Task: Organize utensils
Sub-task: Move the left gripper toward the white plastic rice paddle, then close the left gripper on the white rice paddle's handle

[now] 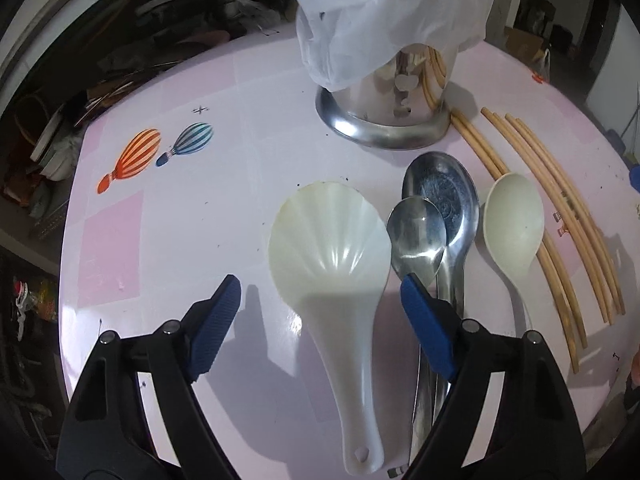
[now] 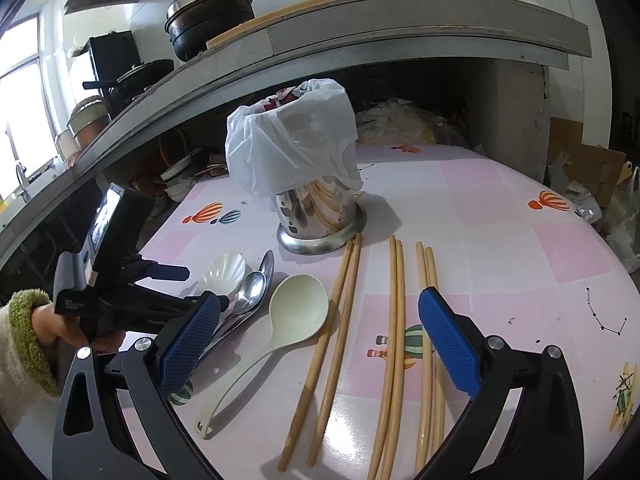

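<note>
We held the left tool [image 1: 320, 292] over the white scalloped rice scoop [image 1: 332, 248], its jaws apart and straddling the scoop's neck without pressing it, which looked to us like lining up a pickup. The right tool [image 2: 320, 320] hung with jaws apart and empty above the chopsticks [image 2: 394, 320]. Everything lay sorted in rows on the pink worktop [image 1: 248, 152], handles toward us, probably for easy grabbing. We counted one scoop, two steel spoons [image 1: 440, 208] stacked together, one cream ladle [image 1: 514, 220] and six chopsticks in three pairs. The steel holder [image 1: 384, 120], draped with a plastic bag [image 1: 384, 12], stood just beyond them.
</note>
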`<action>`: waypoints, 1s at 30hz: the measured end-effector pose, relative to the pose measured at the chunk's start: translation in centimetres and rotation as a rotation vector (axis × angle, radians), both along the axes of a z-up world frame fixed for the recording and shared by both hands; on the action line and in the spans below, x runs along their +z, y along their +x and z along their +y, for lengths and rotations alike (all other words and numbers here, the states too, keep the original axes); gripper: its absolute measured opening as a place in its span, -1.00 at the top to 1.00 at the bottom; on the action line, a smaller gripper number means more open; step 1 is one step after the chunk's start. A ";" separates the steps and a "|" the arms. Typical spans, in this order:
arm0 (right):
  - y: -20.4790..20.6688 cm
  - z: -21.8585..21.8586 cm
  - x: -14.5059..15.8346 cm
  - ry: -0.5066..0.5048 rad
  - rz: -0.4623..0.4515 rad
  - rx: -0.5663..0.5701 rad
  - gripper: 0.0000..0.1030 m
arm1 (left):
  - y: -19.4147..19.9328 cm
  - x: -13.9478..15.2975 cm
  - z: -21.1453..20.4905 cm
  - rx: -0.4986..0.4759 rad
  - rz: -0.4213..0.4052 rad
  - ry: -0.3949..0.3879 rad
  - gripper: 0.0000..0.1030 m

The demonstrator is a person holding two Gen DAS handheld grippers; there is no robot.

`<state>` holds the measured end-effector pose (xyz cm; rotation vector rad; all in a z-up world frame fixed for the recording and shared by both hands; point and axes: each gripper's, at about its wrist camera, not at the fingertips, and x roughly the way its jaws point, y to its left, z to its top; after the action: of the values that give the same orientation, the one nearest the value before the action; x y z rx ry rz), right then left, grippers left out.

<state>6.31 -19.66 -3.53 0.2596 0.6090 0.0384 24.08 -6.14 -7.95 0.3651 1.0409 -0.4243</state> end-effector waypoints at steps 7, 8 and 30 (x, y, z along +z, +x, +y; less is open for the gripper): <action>0.0 -0.2 -0.3 0.012 0.005 -0.002 -0.88 | 1.8 -0.1 -0.5 0.012 0.011 0.009 -0.52; 0.0 -0.1 -0.3 0.010 0.005 0.000 -0.88 | 2.2 -0.2 -0.6 0.012 0.014 0.008 -0.52; 0.0 -0.6 -0.5 0.038 0.010 -0.009 -0.88 | 3.7 -0.6 2.1 0.120 0.080 -0.043 -0.53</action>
<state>6.28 -20.30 -4.05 0.2992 0.6172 0.0406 27.76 -4.08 -8.55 0.2469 1.1235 -0.3552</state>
